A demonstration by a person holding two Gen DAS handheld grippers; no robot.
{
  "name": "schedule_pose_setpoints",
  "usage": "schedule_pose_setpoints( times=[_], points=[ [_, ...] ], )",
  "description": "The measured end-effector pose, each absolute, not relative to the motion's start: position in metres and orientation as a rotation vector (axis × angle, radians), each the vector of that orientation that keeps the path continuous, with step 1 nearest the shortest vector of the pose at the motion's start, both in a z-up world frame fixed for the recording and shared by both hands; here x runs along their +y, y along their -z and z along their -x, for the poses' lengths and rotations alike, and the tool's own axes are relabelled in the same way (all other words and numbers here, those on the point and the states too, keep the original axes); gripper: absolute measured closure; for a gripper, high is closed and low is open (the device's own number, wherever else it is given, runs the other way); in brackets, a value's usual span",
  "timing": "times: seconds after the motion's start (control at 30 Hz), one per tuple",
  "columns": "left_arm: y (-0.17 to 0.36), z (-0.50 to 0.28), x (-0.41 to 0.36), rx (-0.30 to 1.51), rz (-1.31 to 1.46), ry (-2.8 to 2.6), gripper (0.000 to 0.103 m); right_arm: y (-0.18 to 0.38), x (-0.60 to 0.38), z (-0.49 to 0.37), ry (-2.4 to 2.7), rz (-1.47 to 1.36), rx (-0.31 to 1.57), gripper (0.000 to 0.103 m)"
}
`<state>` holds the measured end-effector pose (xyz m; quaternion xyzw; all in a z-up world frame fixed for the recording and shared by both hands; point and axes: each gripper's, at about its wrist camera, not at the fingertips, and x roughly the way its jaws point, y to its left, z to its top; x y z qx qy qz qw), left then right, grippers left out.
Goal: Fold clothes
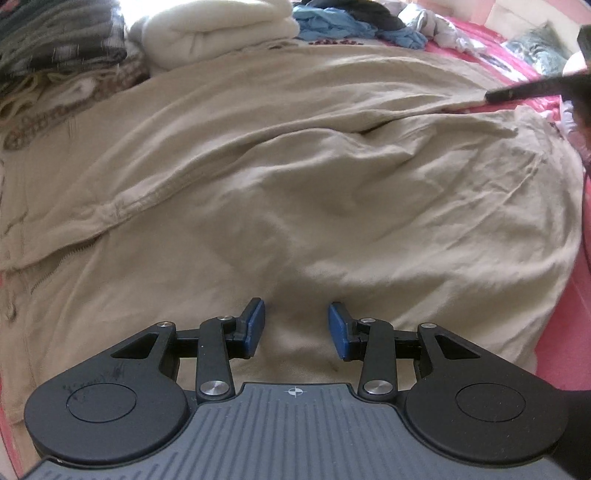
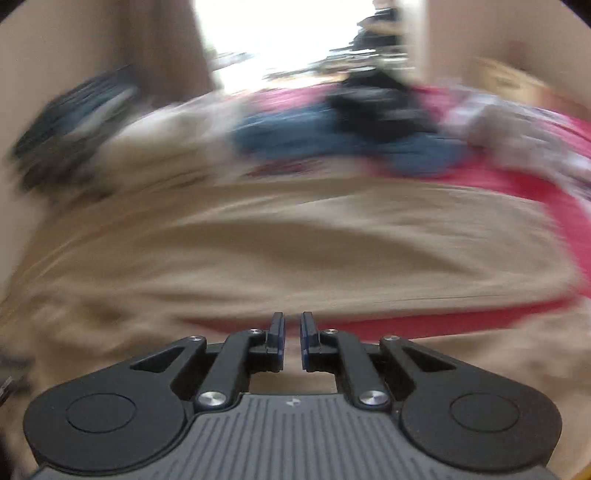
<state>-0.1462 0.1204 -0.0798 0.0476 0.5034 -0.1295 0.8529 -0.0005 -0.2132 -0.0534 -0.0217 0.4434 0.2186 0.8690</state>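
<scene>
The soft, limp beige garment (image 1: 295,177) is being judged best pinched at a hem, the left gripper (image 1: 296,325) being held apart over it and the right gripper (image 2: 292,334) nearly closed on nothing.

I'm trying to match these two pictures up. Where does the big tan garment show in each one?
Left wrist view: the tan garment fills most of the picture, spread flat and wrinkled, ahead of the hand-held gripper.
Right wrist view: the tan garment spans the middle as a blurred band.
Shared landmark: the blue clothes lie beyond its far edge in both.
</scene>
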Motion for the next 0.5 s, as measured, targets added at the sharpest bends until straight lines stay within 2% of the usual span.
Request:
schedule_pose_setpoints(
  times=[0.07, 0.13, 0.23, 0.27, 0.3, 0.5],
  points=[
    [0.081, 0.147, 0.121, 1.062, -0.091, 0.270, 0.065, 0.081, -0.200, -0.010, -0.392, 0.149, 0.978, 0.101],
    [0.081, 0.148, 0.122, 1.063, -0.083, 0.267, 0.065, 0.097, -0.215, -0.029, -0.328, 0.071, 0.953, 0.103],
    [0.080, 0.155, 0.127, 1.064, -0.093, 0.265, 0.065, 0.088, -0.236, -0.047, -0.145, -0.057, 0.921, 0.103],
    [0.080, 0.157, 0.129, 1.067, -0.092, 0.264, 0.065, 0.082, -0.235, -0.045, -0.123, -0.038, 0.907, 0.098],
    [0.080, 0.159, 0.131, 1.069, -0.091, 0.264, 0.065, 0.075, -0.233, -0.040, -0.125, -0.036, 0.896, 0.098],
    [0.080, 0.167, 0.139, 1.078, -0.093, 0.278, 0.065, 0.047, -0.174, 0.012, -0.494, -0.012, 0.921, 0.098]
  ],
)
